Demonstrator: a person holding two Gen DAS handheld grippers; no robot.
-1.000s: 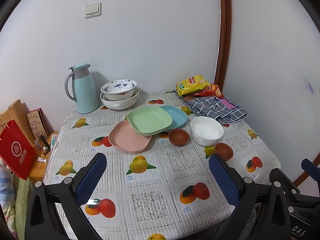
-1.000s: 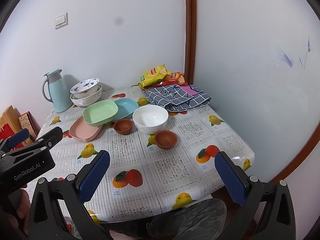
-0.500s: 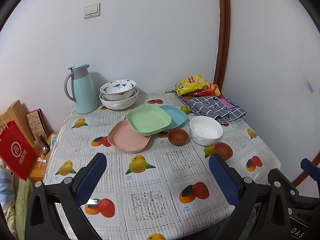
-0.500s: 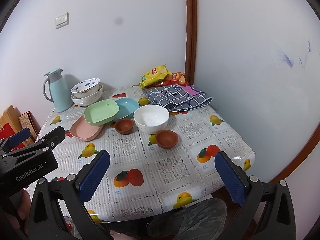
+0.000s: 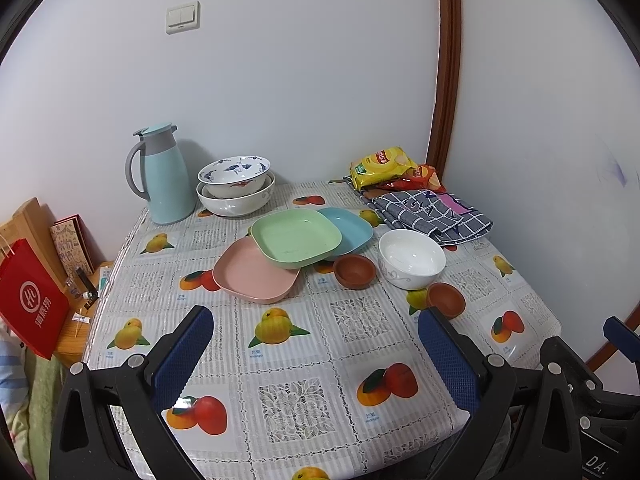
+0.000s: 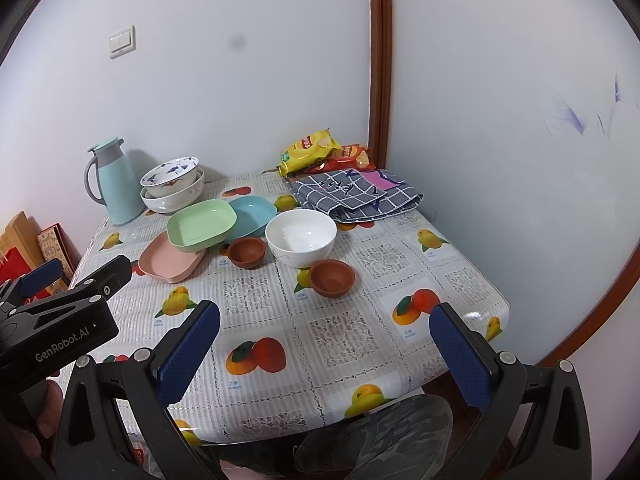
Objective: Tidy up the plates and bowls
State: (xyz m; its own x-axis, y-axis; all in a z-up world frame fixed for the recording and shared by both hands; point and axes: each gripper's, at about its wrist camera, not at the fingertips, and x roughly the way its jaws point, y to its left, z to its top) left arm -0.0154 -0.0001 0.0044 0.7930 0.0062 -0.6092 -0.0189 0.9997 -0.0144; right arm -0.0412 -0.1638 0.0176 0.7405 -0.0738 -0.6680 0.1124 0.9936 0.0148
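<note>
Teal jug (image 5: 166,178) and snack bags (image 5: 386,164) flank stacked bowls (image 5: 236,188).

So my worktop (image 5: 304,344) has a fruit-print cover. Upper left of the frame there's a teal jug (image 5: 166,178) and stacked bowls (image 5: 236,192). In the middle, the pink plate (image 5: 250,276), blue plate (image 5: 352,230), white bowl (image 5: 412,258) and two brown cups (image 5: 354,272) (image 5: 446,299). Upper right: checked cloth (image 5: 432,212), snack bags (image 5: 384,164).

Both grippers are built alike — black plastic frames, silver screws, blue textured pads (image 5: 182,354) on the fingers; "GenRobot.AI" is printed in white on the left gripper (image 6: 60,320) — camouflage trousers (image 6: 372,436) are worn
</note>
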